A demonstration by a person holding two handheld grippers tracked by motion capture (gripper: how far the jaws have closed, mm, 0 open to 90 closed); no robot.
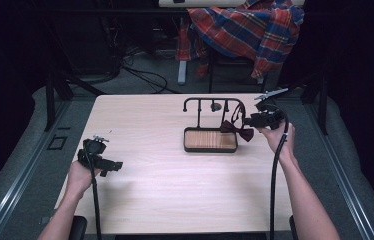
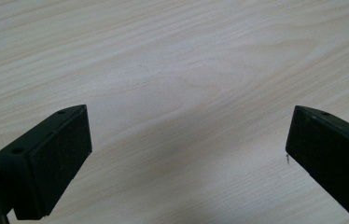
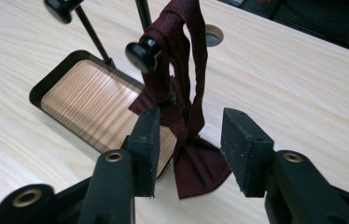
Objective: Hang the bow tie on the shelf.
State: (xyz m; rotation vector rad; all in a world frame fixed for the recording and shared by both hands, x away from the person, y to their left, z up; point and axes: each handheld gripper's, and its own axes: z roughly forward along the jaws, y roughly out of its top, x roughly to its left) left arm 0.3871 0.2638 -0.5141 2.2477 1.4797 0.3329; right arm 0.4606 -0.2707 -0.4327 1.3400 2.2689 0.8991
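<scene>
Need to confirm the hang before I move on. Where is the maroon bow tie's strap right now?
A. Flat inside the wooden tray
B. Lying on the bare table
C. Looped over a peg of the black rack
C: the bow tie strap loops over a knobbed peg of the rack, its bow dangling at the tray edge.

Stand's top rail [image 3: 107,9] cut off above

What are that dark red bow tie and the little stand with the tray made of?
The bow tie looks like woven fabric with a slight satin sheen, hanging in soft folds. The stand seems to be matte black metal rod; its tray shows wood grain, possibly veneer.
</scene>
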